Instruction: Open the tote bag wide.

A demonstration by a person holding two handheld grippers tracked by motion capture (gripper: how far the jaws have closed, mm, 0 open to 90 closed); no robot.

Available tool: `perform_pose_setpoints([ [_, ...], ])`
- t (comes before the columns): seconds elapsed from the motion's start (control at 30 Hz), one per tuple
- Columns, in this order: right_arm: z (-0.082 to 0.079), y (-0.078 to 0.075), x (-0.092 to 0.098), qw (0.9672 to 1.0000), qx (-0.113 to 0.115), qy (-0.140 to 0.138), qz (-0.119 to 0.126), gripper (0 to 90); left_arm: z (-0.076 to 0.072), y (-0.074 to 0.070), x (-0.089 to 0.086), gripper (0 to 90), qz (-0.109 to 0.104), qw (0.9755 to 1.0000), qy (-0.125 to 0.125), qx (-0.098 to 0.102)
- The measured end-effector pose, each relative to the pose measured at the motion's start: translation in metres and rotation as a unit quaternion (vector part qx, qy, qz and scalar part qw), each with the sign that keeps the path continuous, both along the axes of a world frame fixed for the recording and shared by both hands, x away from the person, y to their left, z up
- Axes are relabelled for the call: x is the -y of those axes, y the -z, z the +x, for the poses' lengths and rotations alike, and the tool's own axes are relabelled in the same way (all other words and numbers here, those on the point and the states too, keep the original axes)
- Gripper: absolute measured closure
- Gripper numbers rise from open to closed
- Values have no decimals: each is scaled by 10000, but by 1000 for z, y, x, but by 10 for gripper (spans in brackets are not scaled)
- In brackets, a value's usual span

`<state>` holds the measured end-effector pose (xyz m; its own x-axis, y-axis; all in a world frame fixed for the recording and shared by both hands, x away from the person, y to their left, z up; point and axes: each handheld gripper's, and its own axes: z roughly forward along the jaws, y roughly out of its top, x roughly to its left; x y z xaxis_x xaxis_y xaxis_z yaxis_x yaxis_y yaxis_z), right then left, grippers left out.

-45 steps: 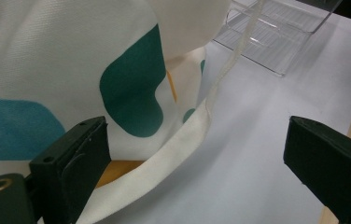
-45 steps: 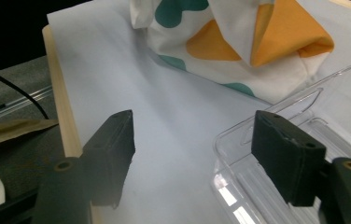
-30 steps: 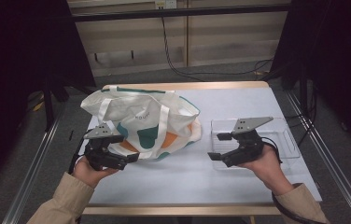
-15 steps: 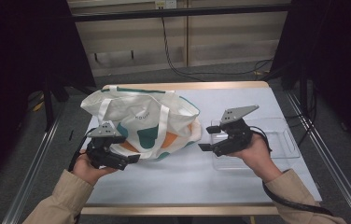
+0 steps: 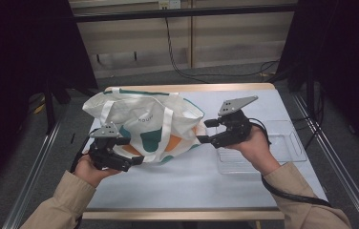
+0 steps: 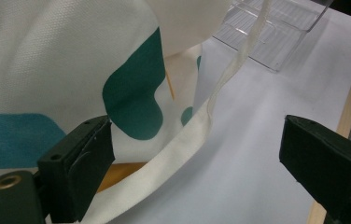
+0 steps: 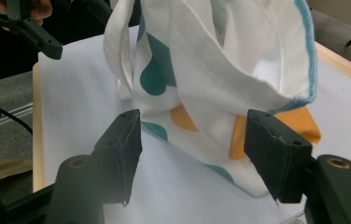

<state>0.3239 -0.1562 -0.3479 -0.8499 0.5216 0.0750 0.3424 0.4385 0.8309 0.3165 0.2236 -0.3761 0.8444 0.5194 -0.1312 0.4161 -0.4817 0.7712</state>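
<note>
Both forearms are covered by tan, beige-coloured sleeves that end at the wrists. The left hand-held gripper is built of black parts and is topped by a small grey three-cornered plate. The right hand-held gripper is likewise black, and its larger grey plate is marked by small dark holes. A thick black cable is trailed from it. The blocky black jaws are faced with matte pads, and brass-coloured rivets are set in the links behind them.
</note>
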Motion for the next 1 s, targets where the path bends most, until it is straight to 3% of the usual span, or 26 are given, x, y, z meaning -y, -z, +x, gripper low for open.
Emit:
perform_pose_setpoints([
  [0.3, 9, -11, -10, 9998, 162, -46, -91, 356, 2, 2, 2, 133, 15, 9999, 86, -108],
  [0.7, 15, -12, -29, 9989, 318, -272, -193, 352, 0, 1, 3, 157, 17, 9999, 158, -43],
  [1.0, 17, -14, -34, 9986, 438, -247, -177, 349, 1, 0, 5, 174, -37, 9998, 219, -26],
])
